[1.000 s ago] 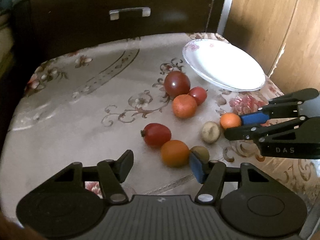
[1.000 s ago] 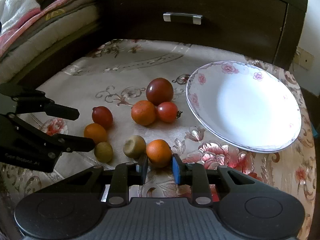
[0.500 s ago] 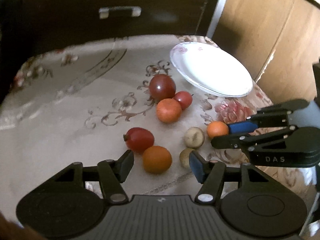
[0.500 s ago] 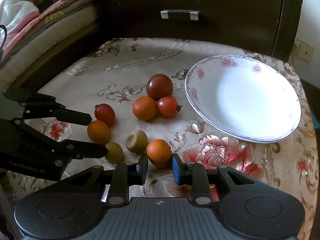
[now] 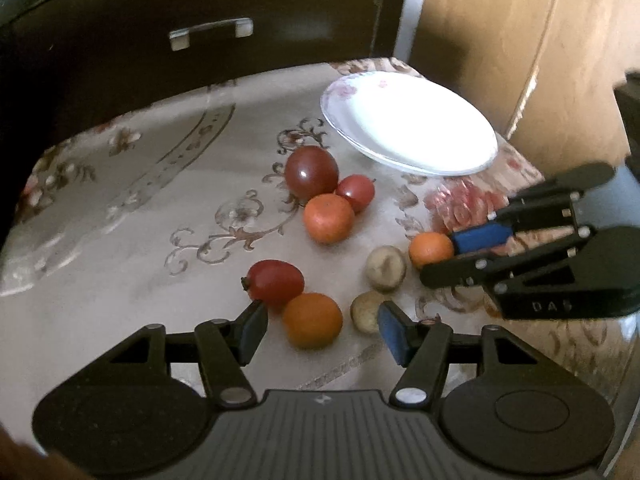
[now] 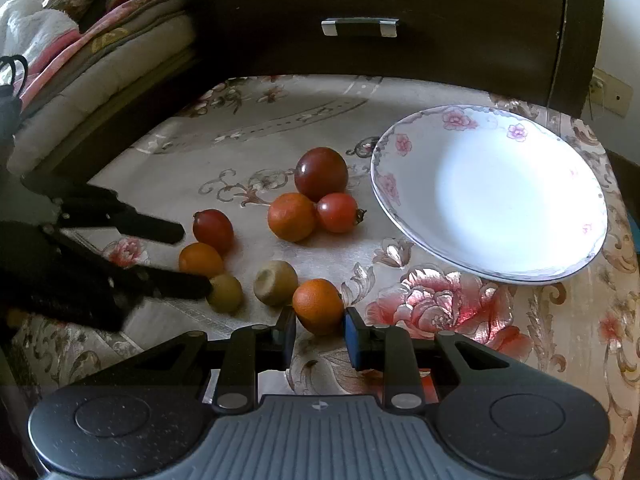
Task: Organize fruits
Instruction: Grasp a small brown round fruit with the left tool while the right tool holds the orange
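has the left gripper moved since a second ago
Yes. In the right wrist view the left gripper has advanced toward the plate; its fingers now flank an orange.

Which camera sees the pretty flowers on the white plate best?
The right wrist view: the plate lies close and wide, and the pink flowers on its rim show sharply. In the left wrist view the plate sits farther off, glaring white, its rim pattern faint and blurred.
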Motion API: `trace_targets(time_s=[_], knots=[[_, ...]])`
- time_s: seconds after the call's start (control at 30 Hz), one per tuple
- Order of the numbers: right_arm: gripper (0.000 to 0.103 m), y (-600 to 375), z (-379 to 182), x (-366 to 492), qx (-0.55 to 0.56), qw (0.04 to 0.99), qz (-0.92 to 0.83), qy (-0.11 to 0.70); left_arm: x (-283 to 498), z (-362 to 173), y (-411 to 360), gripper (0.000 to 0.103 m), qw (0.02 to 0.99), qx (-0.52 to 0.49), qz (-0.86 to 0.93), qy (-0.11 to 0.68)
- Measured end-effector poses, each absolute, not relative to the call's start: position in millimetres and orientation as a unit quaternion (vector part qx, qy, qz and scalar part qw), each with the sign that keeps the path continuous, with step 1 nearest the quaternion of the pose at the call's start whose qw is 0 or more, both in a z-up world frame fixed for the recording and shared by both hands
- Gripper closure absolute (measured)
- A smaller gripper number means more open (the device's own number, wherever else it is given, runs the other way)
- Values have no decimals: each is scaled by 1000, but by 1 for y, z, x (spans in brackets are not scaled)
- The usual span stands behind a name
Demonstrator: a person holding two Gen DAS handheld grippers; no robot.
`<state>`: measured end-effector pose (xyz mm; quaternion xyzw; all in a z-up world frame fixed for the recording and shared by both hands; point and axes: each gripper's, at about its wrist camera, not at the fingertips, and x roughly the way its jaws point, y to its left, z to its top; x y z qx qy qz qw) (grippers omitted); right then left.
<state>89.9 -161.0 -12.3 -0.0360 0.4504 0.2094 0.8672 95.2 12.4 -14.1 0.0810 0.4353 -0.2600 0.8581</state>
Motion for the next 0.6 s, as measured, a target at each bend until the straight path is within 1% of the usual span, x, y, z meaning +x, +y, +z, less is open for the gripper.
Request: trace_targets(time_s=[0.1,0.17,0.5,0.6], knots=[[83,-157,-12,88,-55,868,211,446,97,-12,16,36,858,89,-253,438],[83,-156,-12,89,-57,868,212,445,101,-10,21,40,857,80,-251,443],[83,-157,-11,88,-59,868,214,444,99,-11,19,42,856,82,-254,442],[83,-154,-12,88,-62,867,216,446,94,-6,16,42,854,97,-267,436]])
